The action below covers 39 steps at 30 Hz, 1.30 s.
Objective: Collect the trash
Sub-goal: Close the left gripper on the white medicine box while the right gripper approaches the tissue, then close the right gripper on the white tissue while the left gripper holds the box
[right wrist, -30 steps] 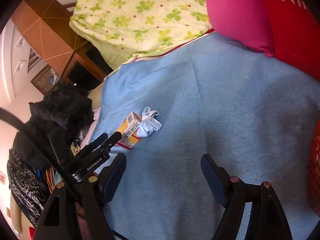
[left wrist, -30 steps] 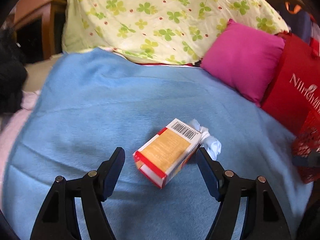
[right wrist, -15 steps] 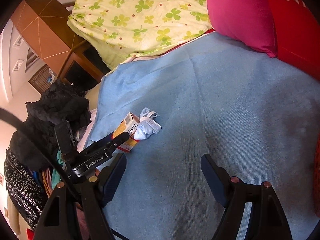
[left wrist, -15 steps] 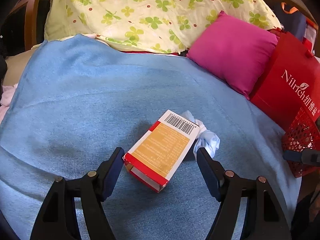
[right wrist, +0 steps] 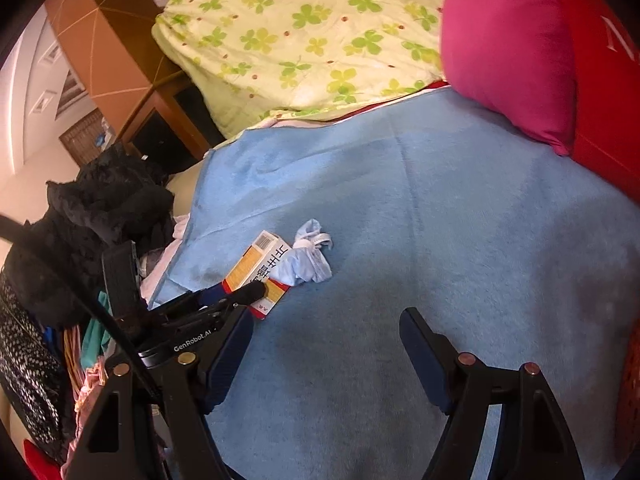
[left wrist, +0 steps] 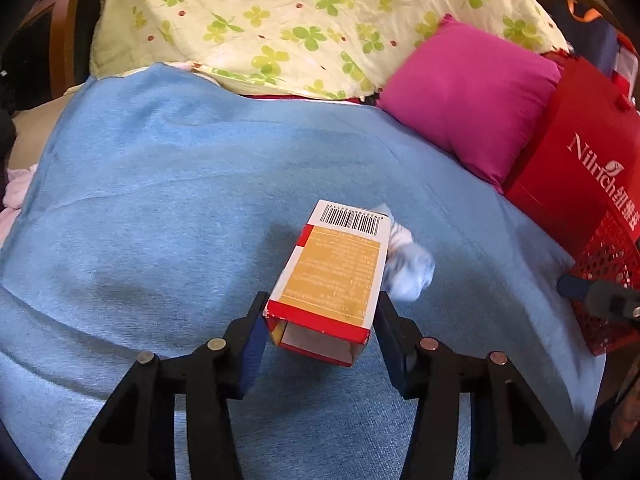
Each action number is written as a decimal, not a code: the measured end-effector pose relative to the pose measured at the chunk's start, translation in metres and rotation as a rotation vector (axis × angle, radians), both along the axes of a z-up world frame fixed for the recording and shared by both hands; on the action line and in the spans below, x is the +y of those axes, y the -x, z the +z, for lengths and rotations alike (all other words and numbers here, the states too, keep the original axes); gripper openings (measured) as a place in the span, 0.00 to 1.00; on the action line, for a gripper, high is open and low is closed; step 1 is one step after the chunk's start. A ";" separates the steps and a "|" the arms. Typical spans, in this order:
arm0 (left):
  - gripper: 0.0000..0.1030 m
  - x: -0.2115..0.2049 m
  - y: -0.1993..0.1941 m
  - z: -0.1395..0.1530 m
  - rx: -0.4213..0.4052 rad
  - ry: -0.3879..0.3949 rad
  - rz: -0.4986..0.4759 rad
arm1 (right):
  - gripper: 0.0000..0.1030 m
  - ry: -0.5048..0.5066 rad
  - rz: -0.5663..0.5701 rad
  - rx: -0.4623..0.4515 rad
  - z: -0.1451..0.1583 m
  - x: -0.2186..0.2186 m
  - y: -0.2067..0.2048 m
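Observation:
An empty red, white and orange carton (left wrist: pixel 336 276) with a barcode lies on the blue blanket (left wrist: pixel 168 208). My left gripper (left wrist: pixel 320 320) has closed onto its open near end, one finger against each side. A crumpled pale blue and white tissue (left wrist: pixel 408 264) lies against the carton's right side. In the right wrist view the carton (right wrist: pixel 256 268) and tissue (right wrist: pixel 308 260) sit left of centre with the left gripper (right wrist: pixel 240 296) on the carton. My right gripper (right wrist: pixel 326 348) is open and empty above the blanket (right wrist: pixel 460 220).
A pink pillow (left wrist: pixel 468 92) and a clover-print quilt (left wrist: pixel 296 20) lie at the back. A red paper bag (left wrist: pixel 580 168) and a red mesh basket (left wrist: pixel 608 280) stand at the right. Dark clothes (right wrist: pixel 92 216) are piled off the bed's left side.
My left gripper moved forward around the carton and closed from wide open onto its near end. The carton now points straight ahead. The right gripper barely moved.

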<state>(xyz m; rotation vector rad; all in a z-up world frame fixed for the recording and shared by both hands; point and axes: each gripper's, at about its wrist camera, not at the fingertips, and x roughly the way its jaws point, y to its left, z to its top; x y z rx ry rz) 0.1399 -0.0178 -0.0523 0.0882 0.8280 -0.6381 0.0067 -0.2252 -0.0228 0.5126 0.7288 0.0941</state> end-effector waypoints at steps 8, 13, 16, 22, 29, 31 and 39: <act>0.51 0.027 0.002 0.028 -0.064 -0.019 0.126 | 0.48 0.047 0.086 -0.048 0.006 0.021 -0.043; 0.51 0.043 0.001 0.043 -0.114 -0.034 0.208 | 0.40 0.056 0.129 -0.019 -0.002 0.036 -0.084; 0.51 0.050 0.000 0.048 -0.126 -0.032 0.231 | 0.40 0.074 0.138 0.017 -0.013 0.042 -0.104; 0.51 0.053 -0.002 0.049 -0.138 -0.047 0.253 | 0.35 0.083 0.137 0.097 -0.043 0.046 -0.131; 0.51 0.051 -0.002 0.048 -0.143 -0.056 0.263 | 0.24 0.136 0.184 0.062 -0.036 0.055 -0.123; 0.51 0.052 0.000 0.049 -0.154 -0.060 0.272 | 0.12 0.149 0.190 0.035 -0.026 0.057 -0.115; 0.51 0.052 0.002 0.046 -0.148 -0.075 0.289 | 0.12 0.122 0.185 0.010 -0.009 0.044 -0.091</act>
